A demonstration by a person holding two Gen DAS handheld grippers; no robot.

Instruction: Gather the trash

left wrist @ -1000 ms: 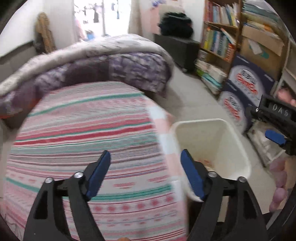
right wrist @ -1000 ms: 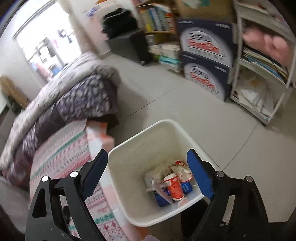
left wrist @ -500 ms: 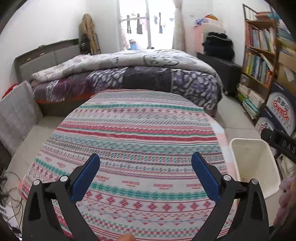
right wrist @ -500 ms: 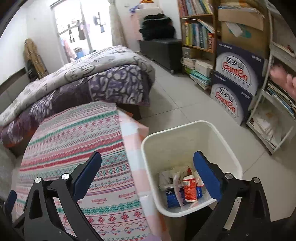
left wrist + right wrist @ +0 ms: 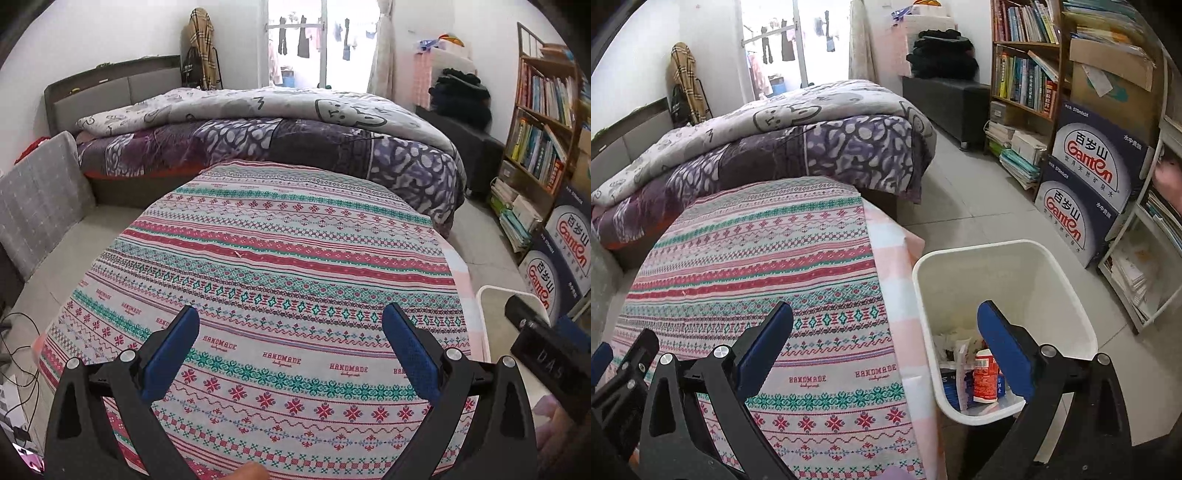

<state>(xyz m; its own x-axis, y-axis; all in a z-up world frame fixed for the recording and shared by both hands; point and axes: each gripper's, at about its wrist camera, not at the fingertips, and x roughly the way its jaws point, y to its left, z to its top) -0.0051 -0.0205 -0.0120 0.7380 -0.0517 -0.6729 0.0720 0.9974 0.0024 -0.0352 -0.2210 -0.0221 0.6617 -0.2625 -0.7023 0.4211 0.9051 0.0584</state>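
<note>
1. In the left wrist view the white bin (image 5: pixel 491 295) is mostly hidden: only a bit of its rim shows at the right edge, behind the right gripper's black body, and its inside cannot be seen
2. In the right wrist view one blue finger pad (image 5: pixel 1004 354) covers part of the trash (image 5: pixel 971 369) in the bin; the crumpled pale pieces are hard to tell apart
3. The white bin (image 5: pixel 1001 273) stands on the tiled floor (image 5: pixel 960 206), just beside the table's edge; at its bottom lie a red-and-white container (image 5: pixel 984 376), upright or nearly so, something blue, and white wrappers
4. The left gripper (image 5: pixel 290 321) hangs over the patterned tablecloth (image 5: pixel 280 251), jaws spread wide, holding nothing
5. The right gripper (image 5: pixel 884 317) is likewise spread wide with nothing in it, one finger over the cloth and the other over the bin
6. A small pale scrap (image 5: pixel 239 254) lies on the cloth's red stripe, too small to identify
</note>
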